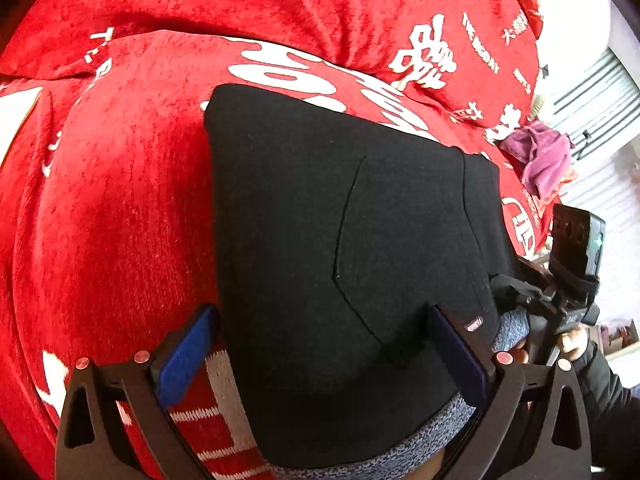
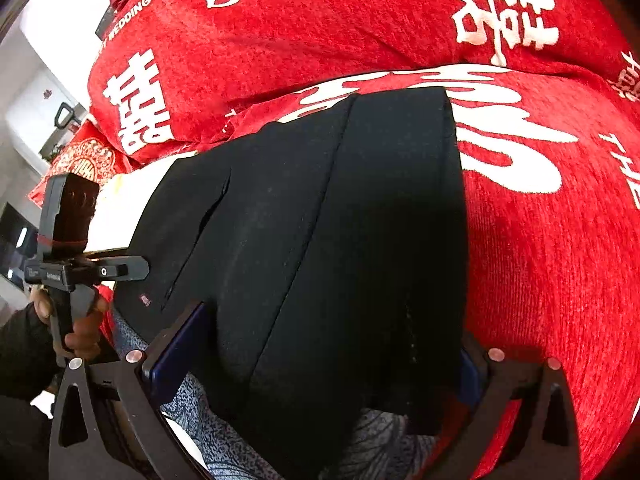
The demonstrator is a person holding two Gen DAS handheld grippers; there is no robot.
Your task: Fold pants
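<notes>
Pants (image 1: 320,208): matt black cloth, grey speckled fleece lining. Bedspread (image 1: 120,208): red chenille-like pile, rough. Left tool (image 1: 320,352): matt black plastic, blue pads, metal rivets.

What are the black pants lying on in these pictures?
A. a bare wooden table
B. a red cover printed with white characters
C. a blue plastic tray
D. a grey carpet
B: in both wrist views the black pants lie spread on a plush red cover with white characters printed on it.
</notes>
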